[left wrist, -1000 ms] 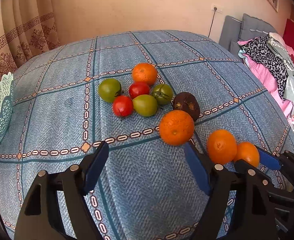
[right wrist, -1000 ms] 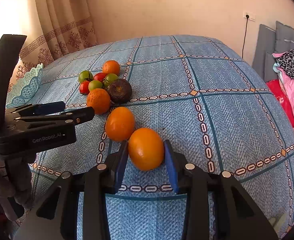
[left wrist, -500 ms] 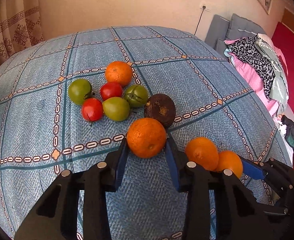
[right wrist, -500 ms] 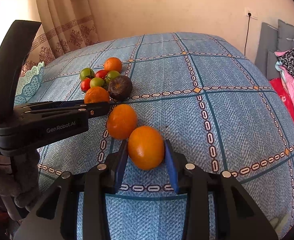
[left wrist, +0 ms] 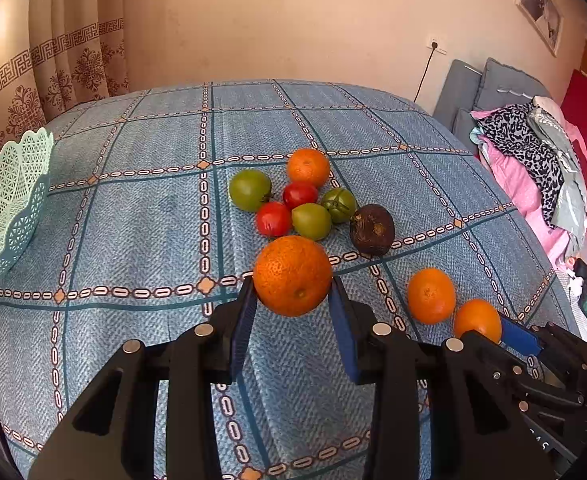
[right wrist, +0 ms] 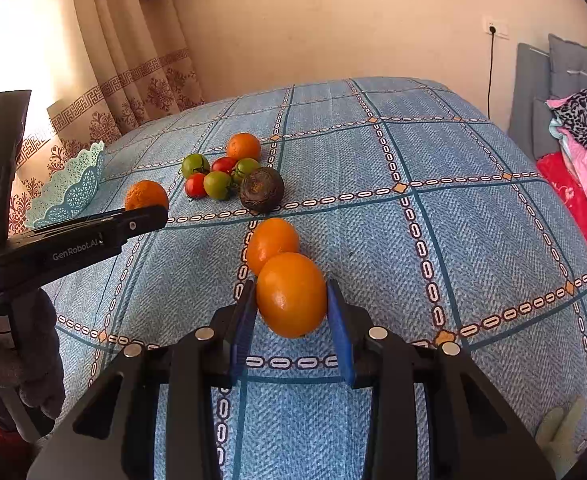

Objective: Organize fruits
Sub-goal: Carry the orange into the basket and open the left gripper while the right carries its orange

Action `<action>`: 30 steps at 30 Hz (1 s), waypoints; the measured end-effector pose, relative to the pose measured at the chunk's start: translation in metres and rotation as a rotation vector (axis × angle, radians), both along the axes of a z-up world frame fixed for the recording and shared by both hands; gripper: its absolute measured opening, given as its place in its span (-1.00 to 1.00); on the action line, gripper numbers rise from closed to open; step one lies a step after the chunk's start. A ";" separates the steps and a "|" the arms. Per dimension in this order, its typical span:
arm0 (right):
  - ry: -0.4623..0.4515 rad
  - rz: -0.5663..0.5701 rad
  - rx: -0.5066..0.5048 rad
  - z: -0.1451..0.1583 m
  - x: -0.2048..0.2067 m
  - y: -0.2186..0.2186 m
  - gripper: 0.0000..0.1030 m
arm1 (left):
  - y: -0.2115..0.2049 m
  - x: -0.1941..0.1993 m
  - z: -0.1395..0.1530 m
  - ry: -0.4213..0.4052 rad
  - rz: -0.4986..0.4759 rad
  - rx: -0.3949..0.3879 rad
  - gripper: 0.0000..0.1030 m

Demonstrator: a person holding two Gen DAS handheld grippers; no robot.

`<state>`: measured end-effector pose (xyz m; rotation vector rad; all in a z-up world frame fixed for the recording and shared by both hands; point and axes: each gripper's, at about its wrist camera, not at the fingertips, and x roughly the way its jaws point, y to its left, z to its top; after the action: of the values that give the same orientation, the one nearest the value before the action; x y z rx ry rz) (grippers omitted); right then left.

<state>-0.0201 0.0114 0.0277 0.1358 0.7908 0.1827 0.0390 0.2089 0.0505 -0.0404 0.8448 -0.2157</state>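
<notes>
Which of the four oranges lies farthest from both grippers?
The orange at the back of the cluster, behind the red tomatoes; two others are held in grippers, and one lies loose nearer.

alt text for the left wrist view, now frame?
The left gripper holds a large orange between its blue fingers above a blue patterned bedspread. Behind it sit green and red tomatoes, another orange and a dark brown fruit; a mint lattice basket stands far left, and the right gripper grips an orange at lower right.
</notes>
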 end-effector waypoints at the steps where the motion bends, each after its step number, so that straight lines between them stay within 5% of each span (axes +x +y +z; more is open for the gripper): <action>1: -0.005 0.001 0.002 0.002 -0.001 0.002 -0.31 | 0.005 -0.002 0.004 -0.008 0.007 -0.001 -0.27; 19: -0.076 0.214 0.089 0.045 0.027 0.121 -0.31 | 0.167 -0.027 0.050 -0.117 0.331 0.061 -0.26; 30: -0.111 0.365 0.112 0.066 0.061 0.216 -0.31 | 0.251 -0.020 0.041 -0.046 0.433 -0.011 -0.26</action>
<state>0.0407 0.2275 0.0934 0.0849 0.6896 0.5761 0.0186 0.4596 0.0912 -0.2260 0.7698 0.1854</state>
